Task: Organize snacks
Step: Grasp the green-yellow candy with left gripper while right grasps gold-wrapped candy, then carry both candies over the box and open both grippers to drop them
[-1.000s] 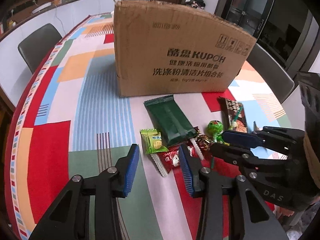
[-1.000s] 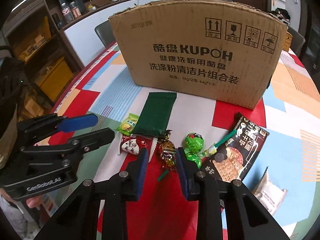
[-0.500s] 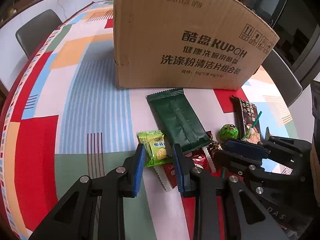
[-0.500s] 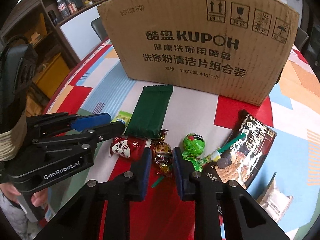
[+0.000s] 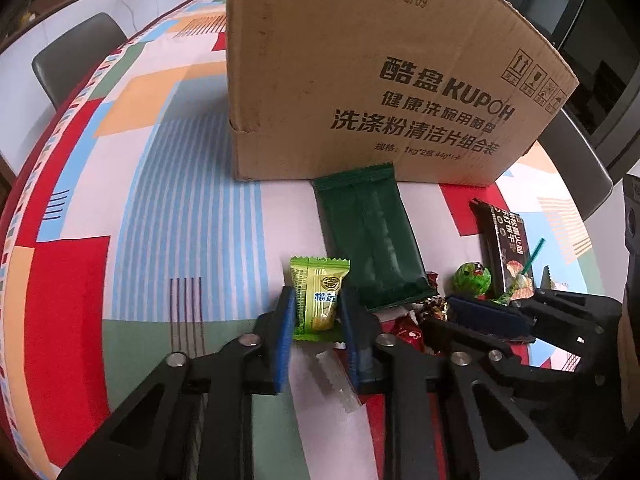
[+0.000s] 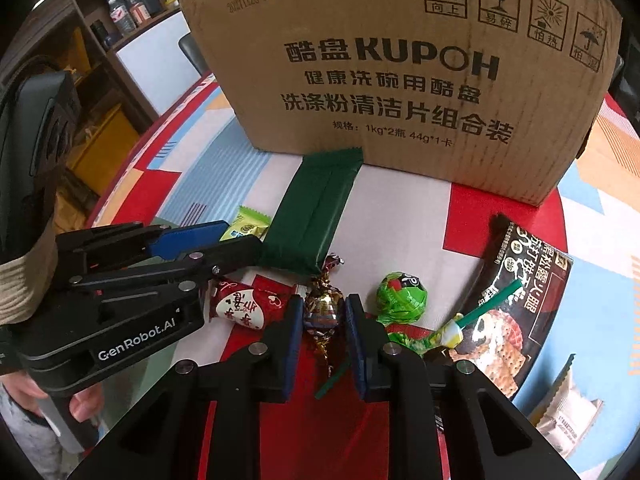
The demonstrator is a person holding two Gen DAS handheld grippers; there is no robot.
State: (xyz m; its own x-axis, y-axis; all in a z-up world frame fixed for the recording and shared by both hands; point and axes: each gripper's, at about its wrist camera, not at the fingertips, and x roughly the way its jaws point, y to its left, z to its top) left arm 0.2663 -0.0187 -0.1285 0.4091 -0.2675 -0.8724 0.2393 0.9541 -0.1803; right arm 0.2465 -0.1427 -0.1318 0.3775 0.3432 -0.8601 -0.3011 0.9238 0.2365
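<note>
My left gripper has its jaws closed around a small yellow-green candy packet lying on the table. My right gripper has its jaws closed around a foil-wrapped brown candy. A dark green snack pack lies in front of the cardboard box. A red heart candy, a green lollipop and a dark cracker pack lie nearby. The left gripper also shows in the right wrist view.
The big cardboard box stands behind the snacks on the colourful tablecloth. A pale snack bag lies at the front right. Grey chairs stand around the table. Shelves with bottles stand at the back left.
Both grippers moved forward and down to the snacks. The left jaws narrowed around the yellow-green packet; the right jaws came around the foil candy.
</note>
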